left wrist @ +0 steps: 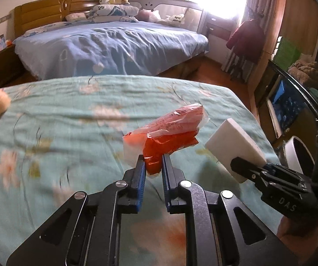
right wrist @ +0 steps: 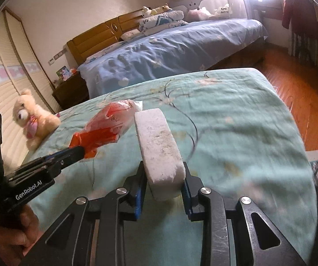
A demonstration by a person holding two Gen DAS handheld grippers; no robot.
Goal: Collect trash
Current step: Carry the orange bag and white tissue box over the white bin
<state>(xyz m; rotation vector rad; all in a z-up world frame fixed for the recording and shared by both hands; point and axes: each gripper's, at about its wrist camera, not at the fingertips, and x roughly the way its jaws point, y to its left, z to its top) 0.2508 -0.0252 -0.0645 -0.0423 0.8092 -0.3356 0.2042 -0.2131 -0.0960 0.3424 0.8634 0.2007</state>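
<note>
Above a green floral bed (left wrist: 70, 119), the left gripper (left wrist: 154, 163) has its fingers clamped on a crumpled orange plastic wrapper (left wrist: 170, 137). Just beside the wrapper, the right gripper (right wrist: 164, 177) pinches a white foam block (right wrist: 159, 146), a plush bear (right wrist: 31, 119) sitting at the bed's far edge.

left gripper (left wrist: 154, 163): jaws clamped on orange plastic wrapper (left wrist: 170, 139). right gripper (right wrist: 164, 178): just beside it, jaws clamped on white foam block (right wrist: 159, 141).
</note>
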